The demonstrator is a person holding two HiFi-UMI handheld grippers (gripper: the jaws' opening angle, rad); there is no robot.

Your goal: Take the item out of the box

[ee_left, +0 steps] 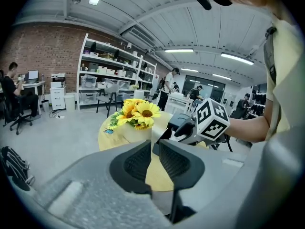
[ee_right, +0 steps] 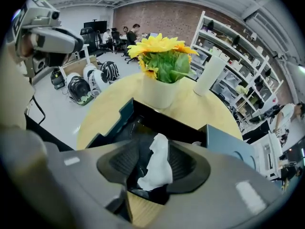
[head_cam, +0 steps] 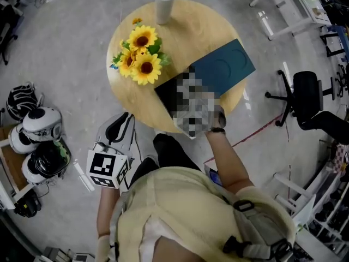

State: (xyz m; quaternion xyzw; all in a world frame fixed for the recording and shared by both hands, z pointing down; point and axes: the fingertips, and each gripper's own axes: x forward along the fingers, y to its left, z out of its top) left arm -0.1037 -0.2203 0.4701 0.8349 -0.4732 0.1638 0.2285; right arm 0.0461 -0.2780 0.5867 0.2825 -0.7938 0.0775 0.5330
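An open dark box (ee_right: 120, 116) lies on the round wooden table (head_cam: 196, 31), with its teal lid (head_cam: 224, 67) beside it. A crumpled white item (ee_right: 159, 168) stands up between the jaws of my right gripper (ee_right: 153, 149), above the box's near end. It leans toward the right pad, with a gap to the left pad (ee_right: 125, 163), so the jaws are open. In the head view a blurred patch covers this gripper. My left gripper (head_cam: 121, 125) hangs off the table's near left edge, its pads (ee_left: 136, 161) together on nothing.
A white vase of sunflowers (head_cam: 139, 53) stands at the table's left, just beyond the box (head_cam: 165, 94). A white cylinder (head_cam: 164, 5) stands at the far edge. Helmets (head_cam: 41, 125) lie on the floor at left, and a black office chair (head_cam: 305, 94) is at right.
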